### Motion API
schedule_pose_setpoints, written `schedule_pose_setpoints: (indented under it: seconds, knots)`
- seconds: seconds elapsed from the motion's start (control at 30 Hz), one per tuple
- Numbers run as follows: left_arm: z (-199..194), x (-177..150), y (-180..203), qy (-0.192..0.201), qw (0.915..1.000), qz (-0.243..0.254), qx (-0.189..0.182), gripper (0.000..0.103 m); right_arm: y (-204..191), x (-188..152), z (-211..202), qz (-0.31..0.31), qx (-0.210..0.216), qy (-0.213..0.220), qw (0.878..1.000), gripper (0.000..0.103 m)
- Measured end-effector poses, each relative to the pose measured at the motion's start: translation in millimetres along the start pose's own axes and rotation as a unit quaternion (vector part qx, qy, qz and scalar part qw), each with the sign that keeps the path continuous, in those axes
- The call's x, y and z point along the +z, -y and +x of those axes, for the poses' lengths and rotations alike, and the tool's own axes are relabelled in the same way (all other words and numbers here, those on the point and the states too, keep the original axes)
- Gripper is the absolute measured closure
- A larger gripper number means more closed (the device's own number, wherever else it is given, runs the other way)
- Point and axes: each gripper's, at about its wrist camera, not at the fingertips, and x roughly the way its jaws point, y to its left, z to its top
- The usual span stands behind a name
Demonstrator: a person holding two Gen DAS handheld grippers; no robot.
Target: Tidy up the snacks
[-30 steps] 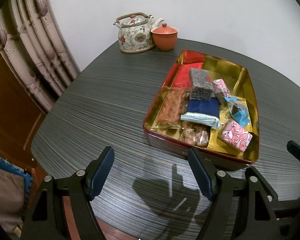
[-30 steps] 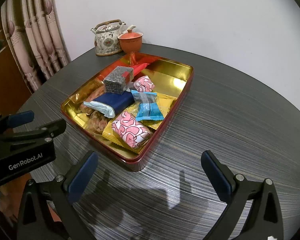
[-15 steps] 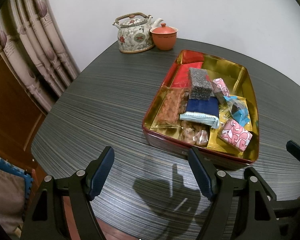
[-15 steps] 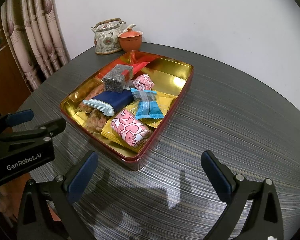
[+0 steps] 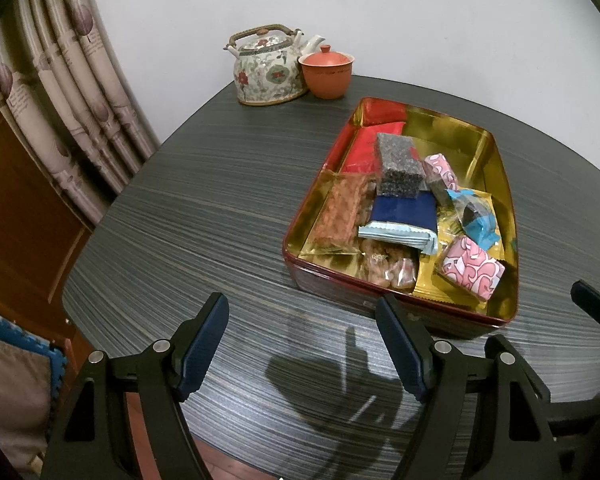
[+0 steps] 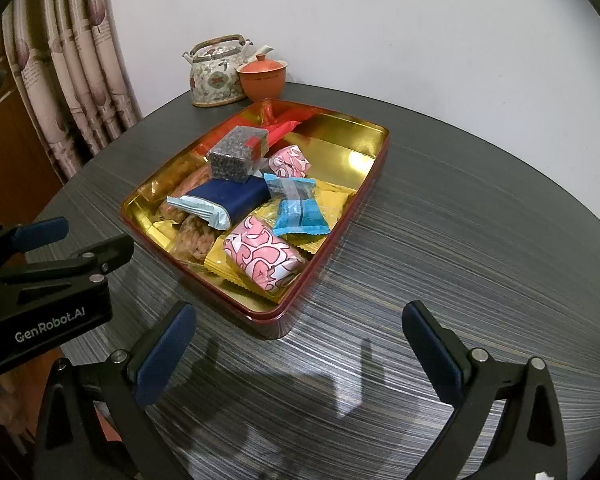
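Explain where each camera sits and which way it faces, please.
Left wrist: on the left gripper, looking down across the table at the tin from its left; own open fingers show.
Right wrist: on the right gripper, facing the tin's near corner; own fingers and the left gripper show.
Both share tin, teapot, cup.

Left gripper (image 5: 300, 344), right gripper (image 6: 296, 348): black frames, blue finger pads, silver screws; white "GenRobot.AI" lettering on left gripper's body.

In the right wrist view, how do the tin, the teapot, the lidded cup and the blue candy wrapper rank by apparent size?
1. tin
2. teapot
3. lidded cup and blue candy wrapper look alike; the wrapper lies nearer the camera, so I leave them unranked.
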Motion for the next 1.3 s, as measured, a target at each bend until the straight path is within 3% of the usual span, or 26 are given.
schedule_pose_setpoints:
  seconds: [1.3]
  knots:
    - [0.5, -0.1, 3.5, -0.001, 1.0000, 0.008, -0.001, 0.027, -1.3, -1.7, 3.3, 0.003, 0.003, -0.004, 1.000, 0.001]
